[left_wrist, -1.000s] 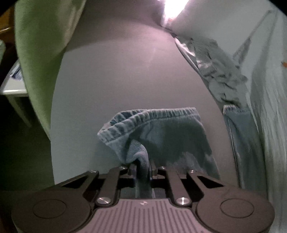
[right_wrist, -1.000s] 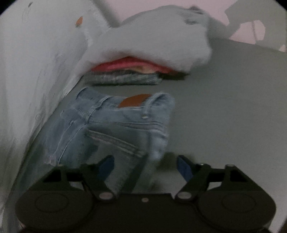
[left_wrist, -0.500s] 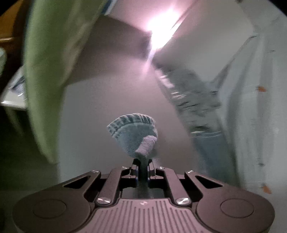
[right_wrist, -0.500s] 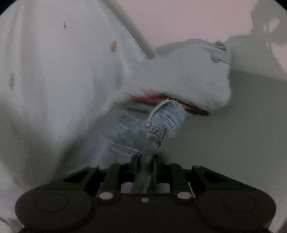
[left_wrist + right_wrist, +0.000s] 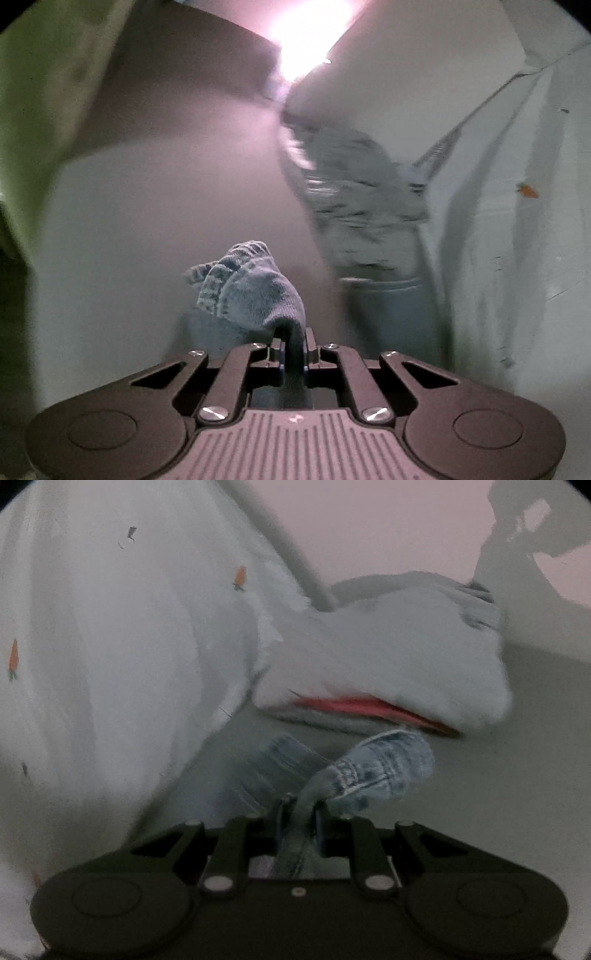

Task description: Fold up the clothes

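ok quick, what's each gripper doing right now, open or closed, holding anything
Left gripper: closed, pinching a bunched fold of the jeans.
Right gripper: closed, pinching another part of the jeans.

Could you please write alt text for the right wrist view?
The right gripper is shut on a bunched edge of blue jeans above a grey surface. Behind lies a stack of clothes, with carrot-print white fabric at left.

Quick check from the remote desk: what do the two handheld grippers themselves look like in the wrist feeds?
Both are matte black. Each has two round end caps, angled linkage bars with silver screws, and narrow fingers with blue pads. The left gripper shows a ribbed centre plate with a small logo. The right gripper has a plain body with one small centre screw. No cables, sleeves or hands are visible.
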`<state>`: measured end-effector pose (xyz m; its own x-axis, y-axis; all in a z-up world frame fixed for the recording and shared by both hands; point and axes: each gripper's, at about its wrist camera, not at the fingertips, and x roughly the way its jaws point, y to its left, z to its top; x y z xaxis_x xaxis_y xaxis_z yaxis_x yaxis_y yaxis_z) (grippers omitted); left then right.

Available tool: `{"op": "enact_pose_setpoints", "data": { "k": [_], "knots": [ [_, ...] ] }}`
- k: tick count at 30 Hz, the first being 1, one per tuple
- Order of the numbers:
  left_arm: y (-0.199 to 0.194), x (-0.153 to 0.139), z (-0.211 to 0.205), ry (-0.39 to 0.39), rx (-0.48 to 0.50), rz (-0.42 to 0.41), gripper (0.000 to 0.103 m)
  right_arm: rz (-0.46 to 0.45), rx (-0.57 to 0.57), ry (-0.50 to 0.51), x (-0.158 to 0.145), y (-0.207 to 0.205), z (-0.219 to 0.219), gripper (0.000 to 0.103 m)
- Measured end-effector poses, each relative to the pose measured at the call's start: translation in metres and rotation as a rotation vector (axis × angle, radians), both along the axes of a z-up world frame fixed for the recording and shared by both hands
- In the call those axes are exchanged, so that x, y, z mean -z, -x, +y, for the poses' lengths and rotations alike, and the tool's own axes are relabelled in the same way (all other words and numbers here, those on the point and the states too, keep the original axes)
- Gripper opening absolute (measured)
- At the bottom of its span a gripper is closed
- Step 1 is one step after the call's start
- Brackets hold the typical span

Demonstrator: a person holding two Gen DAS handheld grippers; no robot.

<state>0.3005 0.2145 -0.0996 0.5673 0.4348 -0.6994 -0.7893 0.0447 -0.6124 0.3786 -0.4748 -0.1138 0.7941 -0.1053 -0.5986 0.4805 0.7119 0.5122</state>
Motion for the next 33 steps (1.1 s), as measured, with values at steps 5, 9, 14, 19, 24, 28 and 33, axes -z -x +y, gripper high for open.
{"op": "enact_pose_setpoints", "data": {
  "k": [5,9,14,19,24,28,33],
  "knots": [
    [-0.122,-0.017,0.048,-0.033,0.094,-0.065,0.008,0.011,-0.078,0.108,-0.028,-0.119,0.019,0.013],
    [-0.259,-0.005,0.082,-0.069,0.227,-0.047,0.016,0.066,-0.071,0.176,-0.003,-0.224,0.038,0.014],
    [-0.376,0.049,0.106,-0.033,0.380,0.218,0.029,0.234,-0.137,0.320,0.039,-0.300,0.080,0.045],
    [-0.342,0.069,0.096,-0.077,0.378,0.212,0.063,0.201,-0.212,0.495,0.051,-0.262,0.128,0.072],
    [-0.271,0.072,0.073,-0.109,0.392,0.231,0.066,0.210,-0.353,0.624,0.063,-0.196,0.185,0.072],
    [-0.220,0.073,0.041,-0.109,0.444,0.275,0.070,0.146,-0.583,0.746,0.068,-0.129,0.251,0.076],
    [-0.173,0.078,-0.005,-0.034,0.521,0.278,0.070,0.095,-0.860,1.034,0.100,-0.078,0.323,0.085]
  ]
}}
